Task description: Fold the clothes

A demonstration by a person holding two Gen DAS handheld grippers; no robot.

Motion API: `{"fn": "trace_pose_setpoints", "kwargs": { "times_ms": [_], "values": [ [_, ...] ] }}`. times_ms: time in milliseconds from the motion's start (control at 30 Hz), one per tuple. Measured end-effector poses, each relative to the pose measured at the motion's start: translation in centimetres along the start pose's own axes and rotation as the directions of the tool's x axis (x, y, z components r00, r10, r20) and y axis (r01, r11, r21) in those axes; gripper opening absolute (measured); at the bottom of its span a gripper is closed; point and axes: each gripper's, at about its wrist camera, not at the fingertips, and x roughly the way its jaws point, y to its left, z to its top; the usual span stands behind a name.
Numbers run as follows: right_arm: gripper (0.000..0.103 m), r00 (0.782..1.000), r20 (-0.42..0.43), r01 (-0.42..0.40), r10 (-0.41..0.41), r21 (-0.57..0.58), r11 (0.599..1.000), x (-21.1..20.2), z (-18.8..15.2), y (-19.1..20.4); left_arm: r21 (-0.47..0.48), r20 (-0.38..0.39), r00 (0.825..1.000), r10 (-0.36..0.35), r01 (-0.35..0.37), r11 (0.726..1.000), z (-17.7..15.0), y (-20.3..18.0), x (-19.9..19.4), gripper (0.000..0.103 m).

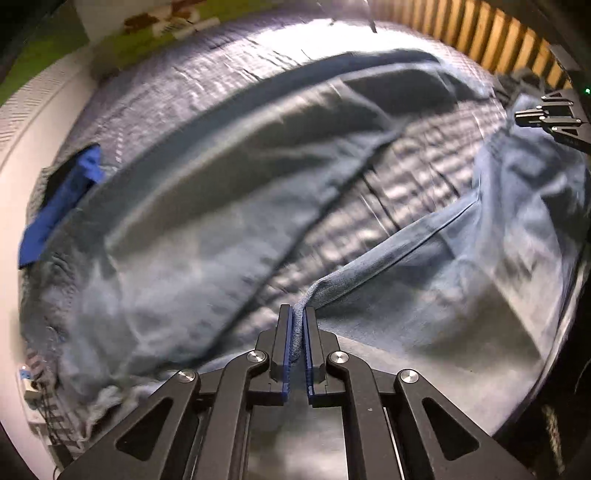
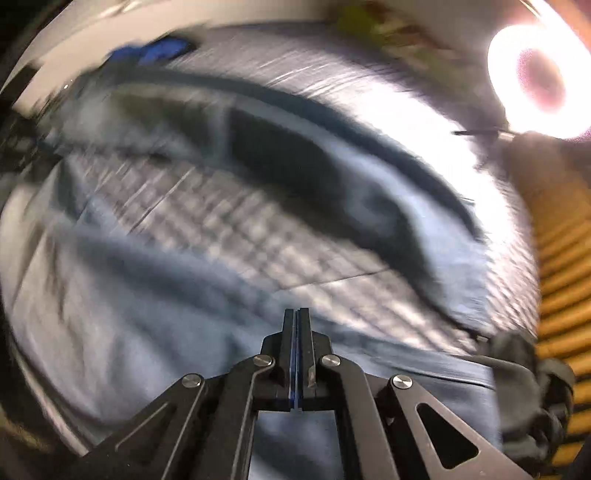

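Observation:
Pale blue jeans (image 1: 192,229) lie spread and rumpled on a grey quilted bed cover (image 1: 417,177). My left gripper (image 1: 298,308) is shut on a seamed denim edge (image 1: 369,254) that runs taut up and to the right from its pads. The right gripper (image 1: 524,116) shows at the far right edge, beside another part of the denim. In the blurred right wrist view, the right gripper (image 2: 296,312) is shut with its pads pressed together and no cloth visible between them, above the jeans (image 2: 110,295) and the bed cover (image 2: 240,221).
A bright blue cloth (image 1: 59,206) lies at the cover's left edge, also visible as the blue cloth (image 2: 162,50). Wooden slats (image 1: 491,33) line the far right side. A ring lamp (image 2: 539,77) glares at the upper right. A dark cloth bundle (image 2: 524,387) sits by the slats.

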Motion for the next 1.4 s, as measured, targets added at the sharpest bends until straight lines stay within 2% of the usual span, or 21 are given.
{"fn": "trace_pose_setpoints", "kwargs": {
  "times_ms": [33,100,167,233,267,300,333,400,500,600,667,733,767,833,1000,1067,1167,1267,1300,1333,1400],
  "values": [
    [0.0,1.0,0.0,0.014,-0.014,0.026,1.0,-0.3,0.1,-1.1,-0.004,0.009,1.0,0.022,-0.022,1.0,0.2,0.6,0.0,0.005],
    [0.0,0.999,-0.007,-0.032,0.032,0.059,0.998,0.3,0.7,-1.8,-0.006,0.008,0.999,0.037,-0.037,0.999,0.8,1.1,0.2,0.005],
    [0.01,0.998,-0.057,-0.014,0.019,0.082,0.997,1.7,1.2,-1.9,0.005,-0.034,0.998,0.045,-0.045,0.999,1.1,1.1,1.5,0.009],
    [0.044,0.995,-0.102,-0.015,0.021,0.058,0.998,3.3,1.3,-1.4,-0.009,-0.072,0.995,0.074,-0.075,0.997,0.9,1.2,2.2,0.018],
    [0.046,0.992,-0.124,0.035,-0.033,0.015,0.999,4.5,1.1,-0.7,-0.039,-0.064,0.995,0.077,-0.08,0.996,0.7,1.5,2.0,0.022],
    [0.046,0.984,-0.153,0.085,-0.089,-0.032,0.996,5.7,0.8,-0.2,-0.078,-0.047,0.996,0.073,-0.077,0.994,0.5,2.4,1.0,0.032],
    [0.046,0.969,-0.189,0.147,-0.158,-0.075,0.986,6.7,0.2,0.0,-0.126,-0.017,0.997,0.073,-0.074,0.989,0.0,3.6,-0.5,0.036],
    [0.042,0.972,-0.176,0.155,-0.154,-0.008,0.988,6.2,-0.5,-0.7,-0.228,0.05,0.994,0.096,-0.082,0.97,-1.7,6.3,-4.0,0.04],
    [0.041,0.992,-0.056,0.12,-0.112,0.157,0.98,1.8,-1.4,-2.1,-0.418,0.155,0.978,0.141,-0.064,0.906,-6.3,11.3,-9.7,0.046],
    [0.044,0.991,0.114,0.035,-0.071,0.286,0.958,-3.8,-3.5,-1.7,-0.585,0.206,0.955,0.214,-0.055,0.809,-12.9,15.6,-14.1,0.052],
    [0.044,0.981,0.194,-0.043,-0.026,0.346,0.937,-6.9,-5.7,-0.4,-0.675,0.215,0.952,0.219,-0.017,0.738,-17.9,17.7,-15.7,0.06],
    [0.046,0.975,0.222,-0.09,0.007,0.366,0.926,-8.6,-7.5,1.5,-0.747,0.203,0.955,0.216,0.009,0.664,-23.0,18.9,-16.0,0.062],
    [0.046,0.973,0.228,-0.116,0.03,0.37,0.922,-9.2,-8.4,2.9,-0.768,0.179,0.959,0.218,-0.002,0.641,-24.9,19.2,-15.7,0.062],
    [0.046,0.971,0.221,-0.164,0.088,0.355,0.92,-10.0,-9.4,5.6,-0.785,0.111,0.965,0.238,-0.062,0.616,-28.0,19.4,-14.4,0.062],
    [0.046,0.975,0.146,-0.199,0.17,0.214,0.956,-8.6,-9.8,13.5,-0.833,0.025,0.979,0.202,-0.092,0.545,-33.3,20.3,-10.3,0.066],
    [0.046,0.972,0.125,-0.218,0.198,0.185,0.958,-8.3,-9.8,15.4,-0.854,0.026,0.985,0.17,-0.067,0.516,-34.5,20.4,-8.6,0.072],
    [0.046,0.974,0.094,-0.219,0.206,0.155,0.963,-7.4,-9.6,17.2,-0.894,0.044,0.994,0.096,-0.004,0.449,-36.2,21.1,-6.2,0.076],
    [0.047,0.975,0.071,-0.22,0.211,0.15,0.964,-6.4,-9.6,18.1,-0.907,0.048,0.998,0.041,0.026,0.421,-36.7,20.9,-4.0,0.075],
    [0.047,0.976,0.062,-0.218,0.211,0.152,0.964,-6.2,-9.7,18.2,-0.908,0.055,0.998,0.04,0.033,0.417,-36.7,20.7,-3.8,0.072],
    [0.047,0.977,0.056,-0.212,0.206,0.152,0.965,-6.1,-9.7,18.2,-0.911,0.068,0.997,0.045,0.044,0.409,-36.7,20.4,-3.8,0.055],
    [0.047,0.978,0.064,-0.207,0.199,0.152,0.967,-6.2,-9.9,18.0,-0.917,0.076,0.996,0.046,0.051,0.395,-36.6,20.0,-4.0,0.035]
  ]
}}
